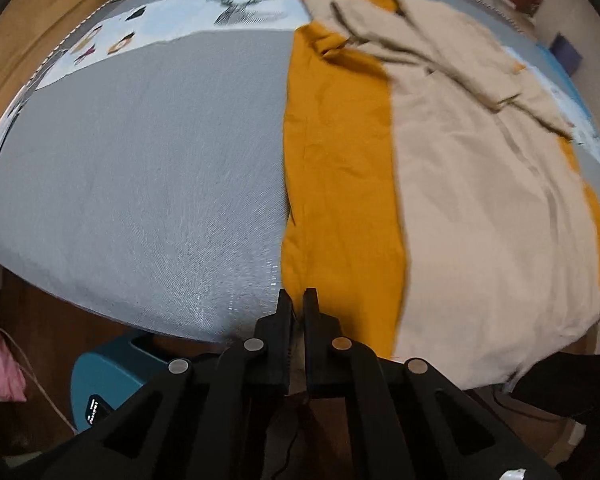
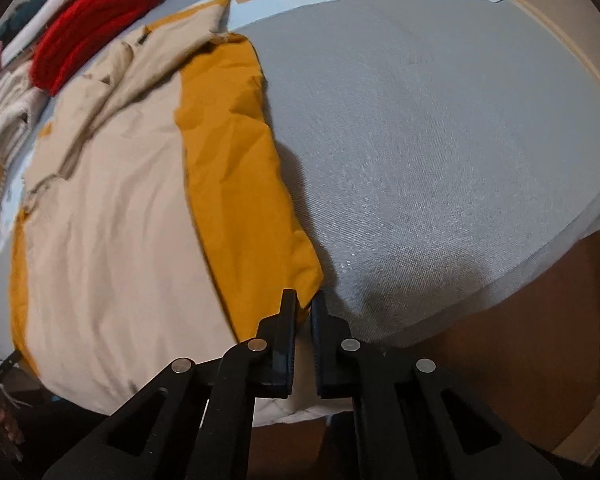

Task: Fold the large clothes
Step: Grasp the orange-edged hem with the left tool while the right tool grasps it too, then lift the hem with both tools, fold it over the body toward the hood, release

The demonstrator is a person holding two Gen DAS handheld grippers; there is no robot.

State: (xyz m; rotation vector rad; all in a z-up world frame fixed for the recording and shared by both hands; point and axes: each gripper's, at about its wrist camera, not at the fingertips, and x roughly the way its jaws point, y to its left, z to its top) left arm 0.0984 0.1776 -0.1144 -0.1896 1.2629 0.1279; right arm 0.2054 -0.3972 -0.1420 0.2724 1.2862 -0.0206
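Left wrist view: no legible writing is seen. The mustard-and-beige garment (image 1: 452, 184) is spread on the grey bed (image 1: 140, 184); its hem is pinched by the left gripper (image 1: 298, 300) and right gripper (image 2: 303, 304).

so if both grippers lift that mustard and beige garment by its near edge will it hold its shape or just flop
The garment will most likely flop: it lies flat with soft wrinkles and a limp folded sleeve, so it should sag between the left gripper and right gripper. It covers much of the grey bed, so it probably drags rather than lifting clear.
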